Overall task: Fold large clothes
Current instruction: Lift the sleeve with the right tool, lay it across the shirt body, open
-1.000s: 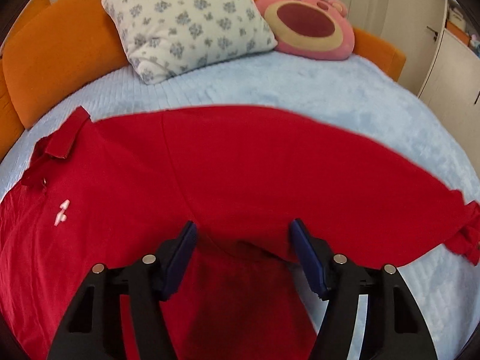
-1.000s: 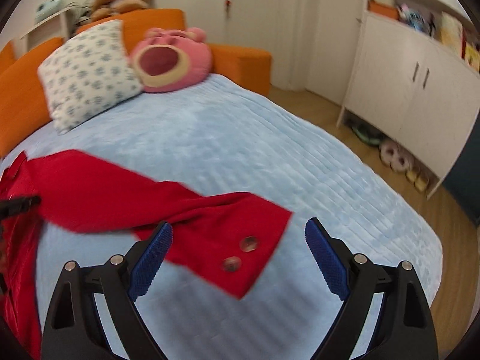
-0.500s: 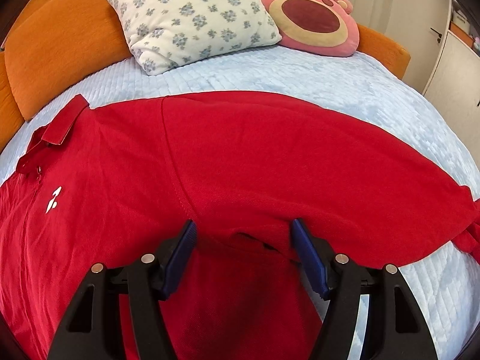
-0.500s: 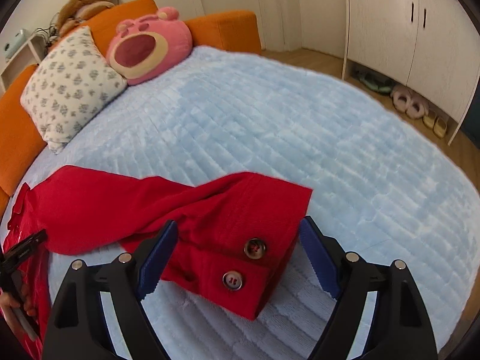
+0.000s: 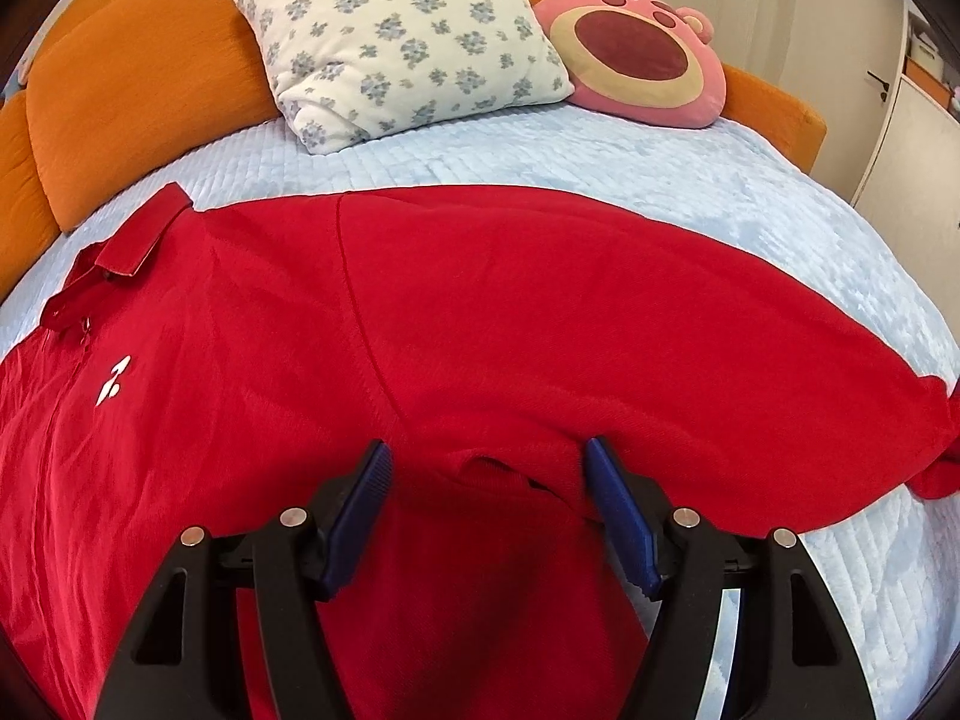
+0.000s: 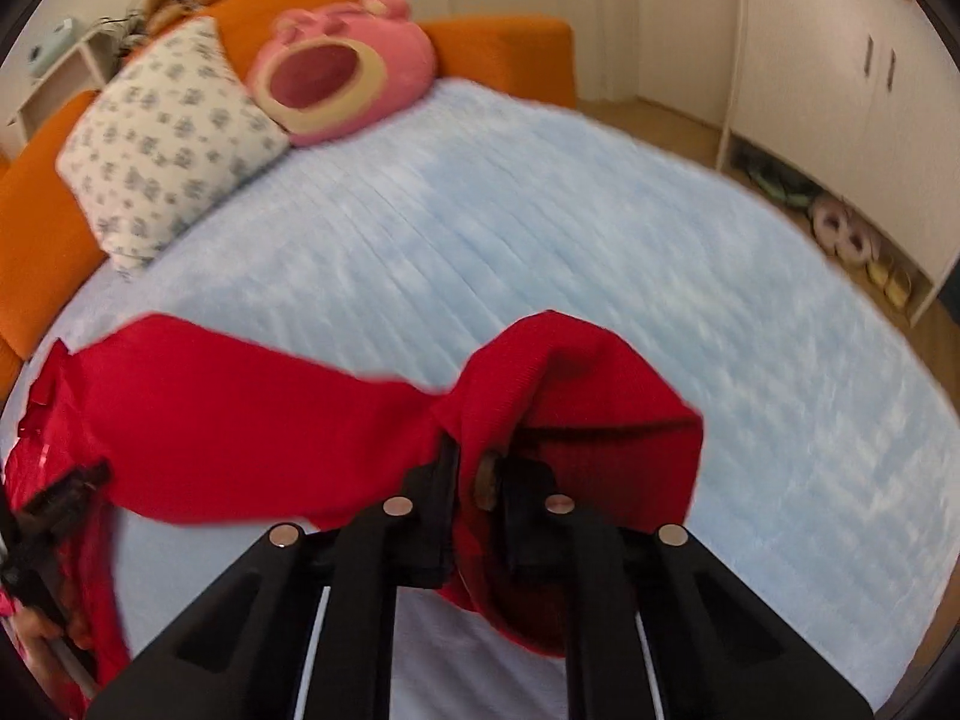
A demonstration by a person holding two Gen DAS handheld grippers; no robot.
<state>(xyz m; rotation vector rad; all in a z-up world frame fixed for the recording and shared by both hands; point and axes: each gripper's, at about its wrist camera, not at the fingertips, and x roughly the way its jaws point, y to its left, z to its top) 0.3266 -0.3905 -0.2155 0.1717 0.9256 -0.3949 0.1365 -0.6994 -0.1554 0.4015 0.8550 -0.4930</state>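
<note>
A: On the bed [image 5: 690,192], going left to right, what do you count?

B: One red shirt [image 5: 480,324], spread flat across the pale blue cover, collar at the far left edge, long sleeve [image 6: 240,420] running off to the right. Behind it, one flowered pillow [image 5: 396,36] and one pink bear cushion [image 5: 630,60], touching, both leaning on the orange headboard [image 5: 132,84].

A: And the hand-held grippers?

B: Two. The left hand-held gripper [image 5: 486,468] stands with its jaws apart over the shirt near the underarm; a raised fold of cloth lies between the blue pads [image 5: 366,498], which do not press it. The right hand-held gripper [image 6: 474,480] has just been closing, and its jaws are clamped on the sleeve's cuff [image 6: 576,408], which bunches up around them. One brown button [image 6: 487,480] shows in the pinch.

A: Open room?

B: A wide bare stretch of cover lies beyond the sleeve, right up to the bed's rounded right edge. Past that, wooden floor and white cupboards [image 6: 840,96], with slippers [image 6: 840,234] tucked underneath.
</note>
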